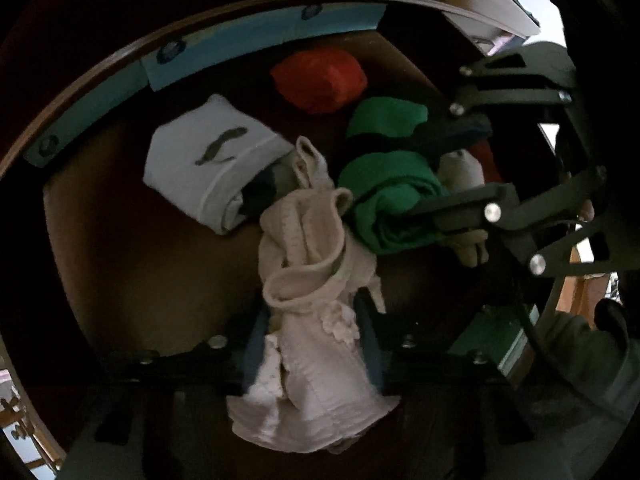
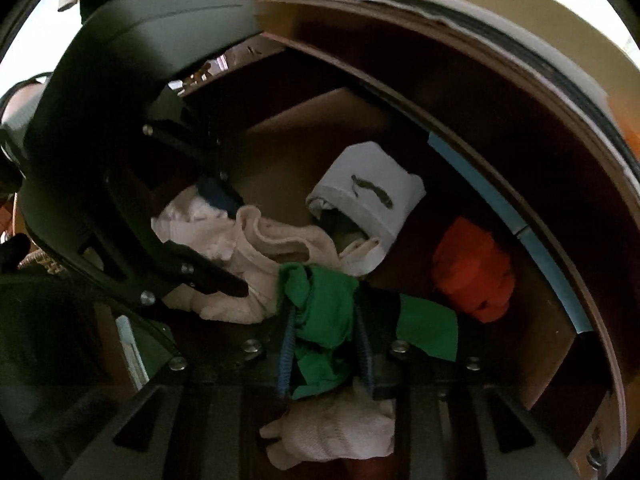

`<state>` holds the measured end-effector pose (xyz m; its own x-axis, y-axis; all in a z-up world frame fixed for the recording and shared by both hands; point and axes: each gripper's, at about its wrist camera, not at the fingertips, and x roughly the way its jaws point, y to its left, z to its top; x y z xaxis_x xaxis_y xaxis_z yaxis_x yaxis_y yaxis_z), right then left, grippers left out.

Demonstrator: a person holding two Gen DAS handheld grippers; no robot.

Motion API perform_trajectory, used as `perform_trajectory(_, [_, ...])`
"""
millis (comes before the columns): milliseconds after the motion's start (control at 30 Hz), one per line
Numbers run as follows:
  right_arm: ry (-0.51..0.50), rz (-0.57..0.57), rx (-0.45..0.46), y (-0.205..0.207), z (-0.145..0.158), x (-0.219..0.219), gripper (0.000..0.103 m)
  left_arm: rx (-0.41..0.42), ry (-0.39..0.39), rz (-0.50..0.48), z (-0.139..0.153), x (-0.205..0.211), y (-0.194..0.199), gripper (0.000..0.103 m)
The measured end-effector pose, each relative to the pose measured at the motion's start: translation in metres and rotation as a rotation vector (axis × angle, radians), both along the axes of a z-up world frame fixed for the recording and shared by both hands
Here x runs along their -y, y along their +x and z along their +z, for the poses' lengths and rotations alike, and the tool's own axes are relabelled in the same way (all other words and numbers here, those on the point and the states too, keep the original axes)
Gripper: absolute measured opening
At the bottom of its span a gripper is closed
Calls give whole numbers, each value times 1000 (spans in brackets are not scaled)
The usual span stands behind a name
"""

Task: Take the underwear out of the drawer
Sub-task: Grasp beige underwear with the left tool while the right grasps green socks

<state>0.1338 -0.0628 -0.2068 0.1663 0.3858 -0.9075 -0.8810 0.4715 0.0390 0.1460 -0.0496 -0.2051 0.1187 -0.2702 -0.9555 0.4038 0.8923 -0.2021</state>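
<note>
- Left gripper (image 1: 314,344) pointed down into the drawer (image 1: 120,240), its blue pads pressed on a cream pair of underwear (image 1: 308,264); jaws clenched on the bunched cloth.
- Right gripper (image 2: 326,352) likewise clamped a green pair of underwear (image 2: 320,304), folds squeezed between both pads.
- Both garments lay inside the drawer, touching each other near its middle; no telling whether either was lifted off the bottom.
- Folded white piece (image 1: 212,160) with a dark mark sat just behind the cream pair.
- Red bundle (image 1: 320,78) lay near the blue strip (image 1: 240,40) on the far wall, apart from both grippers.
- More cream cloth (image 2: 336,428) showed below the right gripper.
</note>
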Motion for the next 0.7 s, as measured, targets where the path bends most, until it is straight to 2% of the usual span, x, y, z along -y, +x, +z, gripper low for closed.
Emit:
perform_trajectory(133, [32,-17,9,-2,4,3,28,32,-27,15,4,-4,-2,25])
perform_trajectory(233, [50,-31,14,-3,6,7,28,59,-48,31,8,-8,-4,21])
perform_trajectory(400, [93,-51,27,2,15,17,28,121,-74,44,14,-8,-13,20])
perform_trajectory(533, [130,-71,37,-10,37,36,28,171,-92,59,17,-9,-23,19])
perform_trajectory(700, [184,-98,48,-12,50,46,28,262,-136,90,36,-19,-40,19])
